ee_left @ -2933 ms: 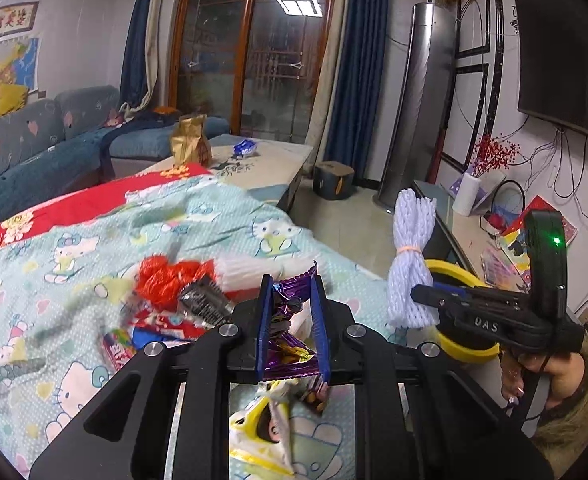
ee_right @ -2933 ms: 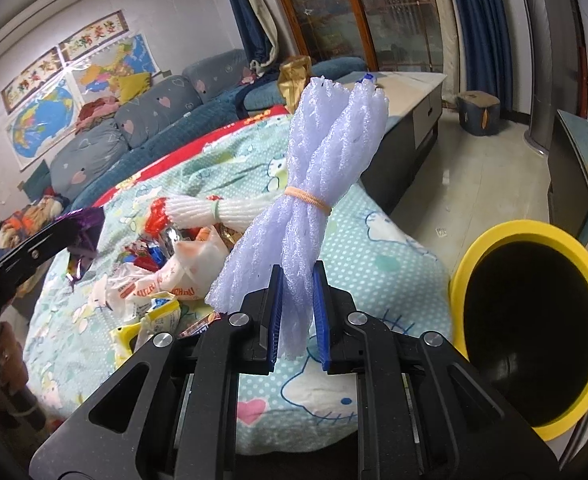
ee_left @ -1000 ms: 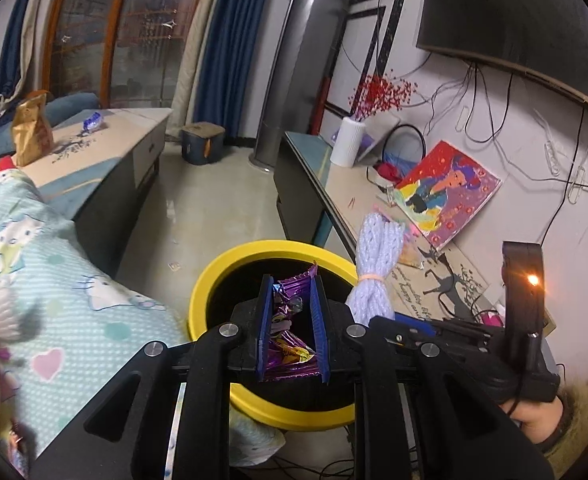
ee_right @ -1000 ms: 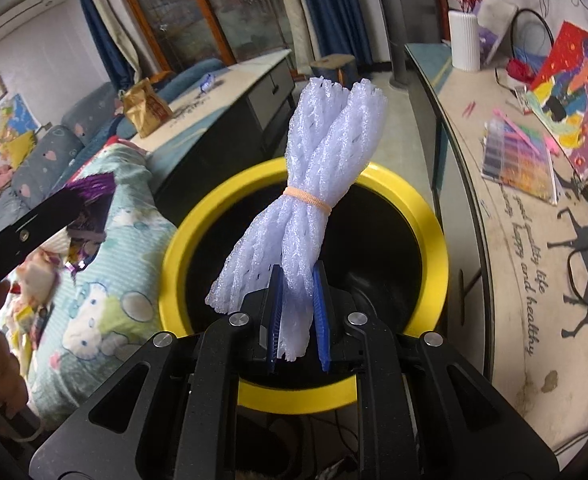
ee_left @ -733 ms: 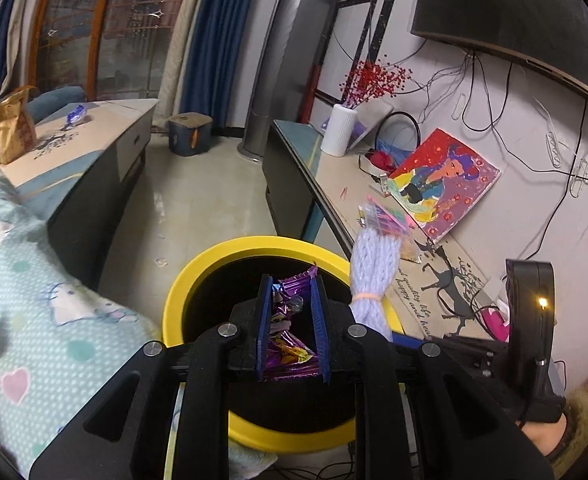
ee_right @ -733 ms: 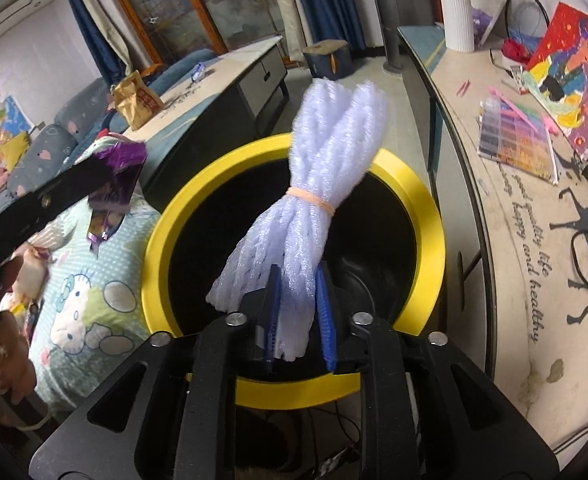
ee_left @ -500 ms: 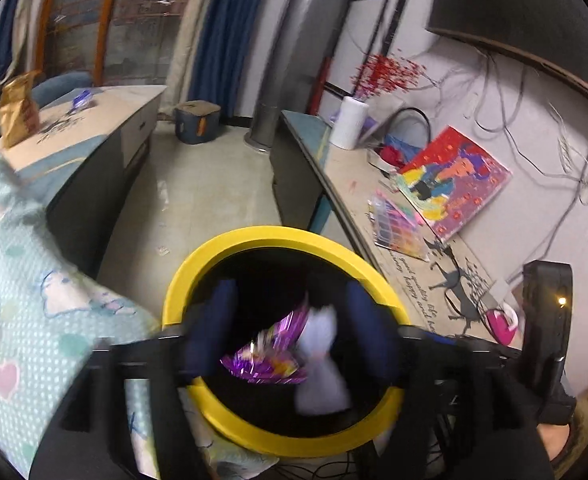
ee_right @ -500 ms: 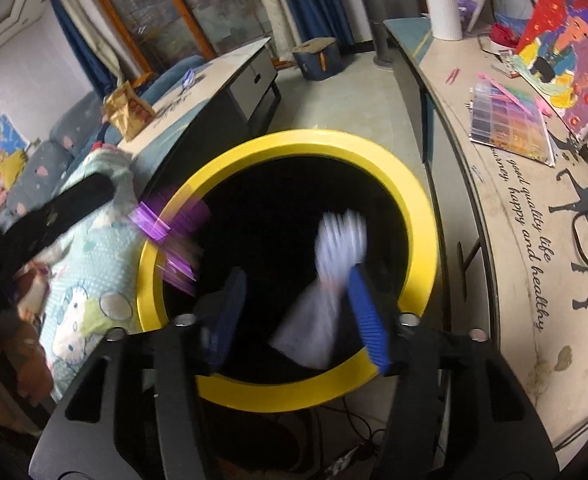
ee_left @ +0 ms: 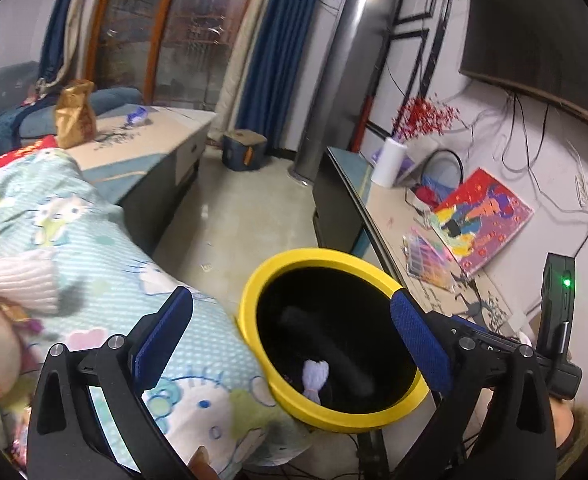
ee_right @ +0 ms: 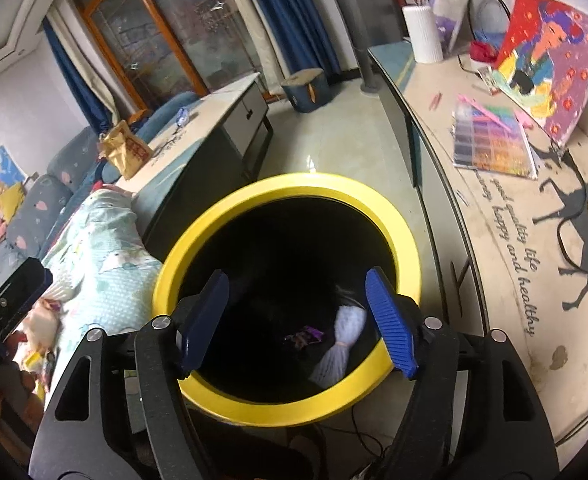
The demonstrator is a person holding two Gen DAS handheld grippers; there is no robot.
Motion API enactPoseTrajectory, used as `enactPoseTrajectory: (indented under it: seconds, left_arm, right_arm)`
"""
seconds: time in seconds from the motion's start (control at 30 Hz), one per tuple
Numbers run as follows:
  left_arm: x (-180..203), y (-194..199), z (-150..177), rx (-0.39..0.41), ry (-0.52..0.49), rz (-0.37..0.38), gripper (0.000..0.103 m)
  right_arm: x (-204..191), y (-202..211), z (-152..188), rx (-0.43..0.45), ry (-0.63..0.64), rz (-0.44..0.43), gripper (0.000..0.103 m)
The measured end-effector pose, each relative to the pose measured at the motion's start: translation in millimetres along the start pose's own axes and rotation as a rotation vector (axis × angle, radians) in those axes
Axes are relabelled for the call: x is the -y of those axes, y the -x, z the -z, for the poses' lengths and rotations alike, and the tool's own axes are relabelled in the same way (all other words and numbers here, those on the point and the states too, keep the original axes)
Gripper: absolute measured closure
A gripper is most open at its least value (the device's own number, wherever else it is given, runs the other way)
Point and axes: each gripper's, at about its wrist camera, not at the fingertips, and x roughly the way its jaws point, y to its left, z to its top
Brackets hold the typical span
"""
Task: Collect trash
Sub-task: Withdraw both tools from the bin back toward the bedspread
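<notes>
A patterned bedspread [ee_left: 94,248] is lying left of the yellow bin [ee_right: 198,236]. I'm holding both the left gripper [ee_left: 290,332] and right gripper [ee_right: 297,316] wide apart, empty; foam netting [ee_right: 341,344] and purple wrapper [ee_right: 303,336] are lying inside the bin. Swinging back carelessly could be knocking the rim.

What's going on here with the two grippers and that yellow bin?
A person is clearing trash with a handheld gripper in each hand. Both the left gripper and the right gripper are open and empty. A white foam net bundle and a purple wrapper lie inside the yellow bin. More trash remains on the Hello Kitty blanket.
</notes>
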Motion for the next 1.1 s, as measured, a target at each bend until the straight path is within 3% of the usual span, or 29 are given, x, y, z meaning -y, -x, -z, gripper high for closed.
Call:
enactPoseTrajectory:
  seconds: [0.53,1.1]
  left_arm:
    - [-47,84,7,0.158,0.066,-0.171,0.007]
    - [-104,148,21,0.228,0.147,-0.294,0.007]
  right_arm:
    - [-66,28,2,0.071,0.171,-0.071,0.033]
    - [-153,36,24,0.053,0.365,-0.194,0.030]
